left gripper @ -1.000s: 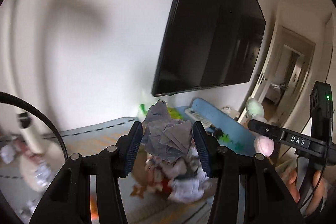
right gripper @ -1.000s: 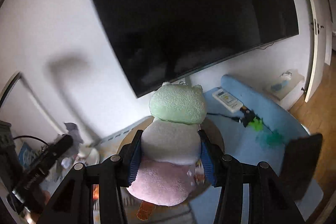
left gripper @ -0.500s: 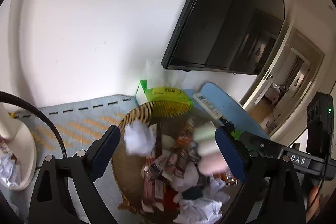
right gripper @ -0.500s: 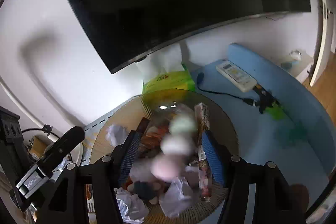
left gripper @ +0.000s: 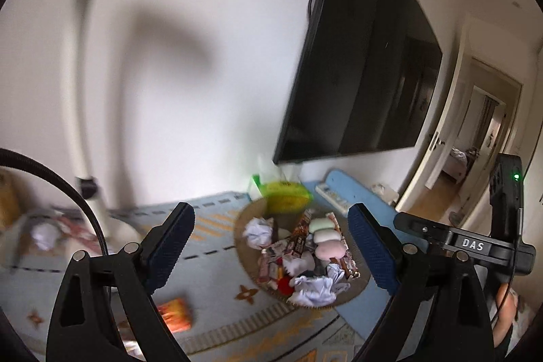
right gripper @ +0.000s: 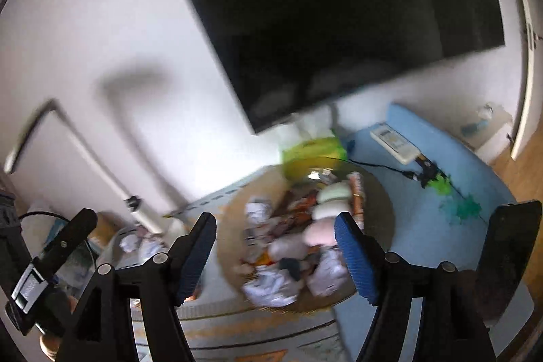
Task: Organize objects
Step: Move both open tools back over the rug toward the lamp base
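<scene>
**Both hand-held grippers empty above a filled basket tray**

At the far left of the left wrist view a crumpled paper ball (left gripper: 43, 234) is seen lying loose near a white lamp base (left gripper: 117, 226), though blur hides detail there. Nearer the camera an orange snack packet (left gripper: 174, 314) lies on the patterned blue mat (left gripper: 210, 263), outside the tray. The left hand-held gripper (left gripper: 271, 246) is held above the table with its jaws spread wide and nothing between them.

Toward the centre, the round woven tray (left gripper: 246, 219) is loaded with crumpled papers, snack bars and a pastel plush toy (left gripper: 325, 238), which lies near the tray's right side. A green tissue box (left gripper: 286, 195) stands at the tray's back rim, under the wall television (left gripper: 359, 73). To the right a white remote control (right gripper: 393, 143) rests on the light-blue surface (right gripper: 441, 226).

The right hand-held gripper (right gripper: 275, 250) is likewise held open and empty over the same tray (right gripper: 380, 212); this view is smeared by motion.

It is judged that the loose paper and packet remain to be collected. The heap already stands high, so anything added carelessly could roll off the rim. A light packet could slip from the pads if pinched at its edge, and the lamp could be knocked during a reach to the left.
</scene>
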